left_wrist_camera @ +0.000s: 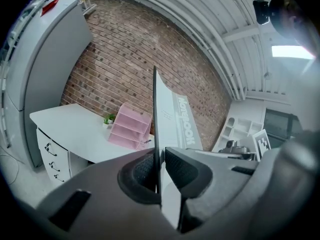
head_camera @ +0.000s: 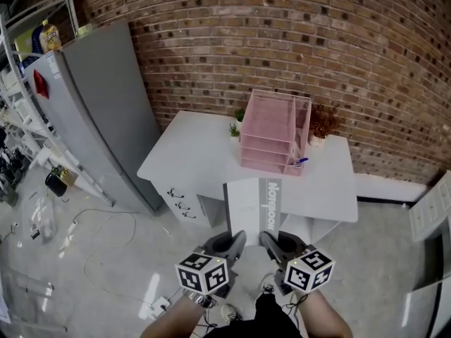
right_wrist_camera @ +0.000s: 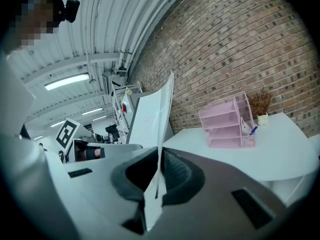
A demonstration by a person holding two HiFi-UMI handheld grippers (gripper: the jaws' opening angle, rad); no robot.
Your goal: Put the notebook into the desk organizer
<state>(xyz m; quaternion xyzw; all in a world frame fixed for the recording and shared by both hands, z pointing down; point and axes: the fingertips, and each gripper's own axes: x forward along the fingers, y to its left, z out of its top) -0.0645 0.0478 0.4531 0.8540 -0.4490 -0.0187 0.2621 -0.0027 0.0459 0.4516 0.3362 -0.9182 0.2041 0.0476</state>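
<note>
L gripper (head_camera: 235,243) & R gripper (head_camera: 270,243) each pinch the near edge of the white notebook (head_camera: 252,201), w/ the pink desk organizer (head_camera: 270,134) at 12 o'clock on the desk (head_camera: 190,159).

The left gripper (left_wrist_camera: 159,171) clamps the notebook (left_wrist_camera: 172,119) edge-on, pink desk organizer (left_wrist_camera: 130,132) beyond.
</note>
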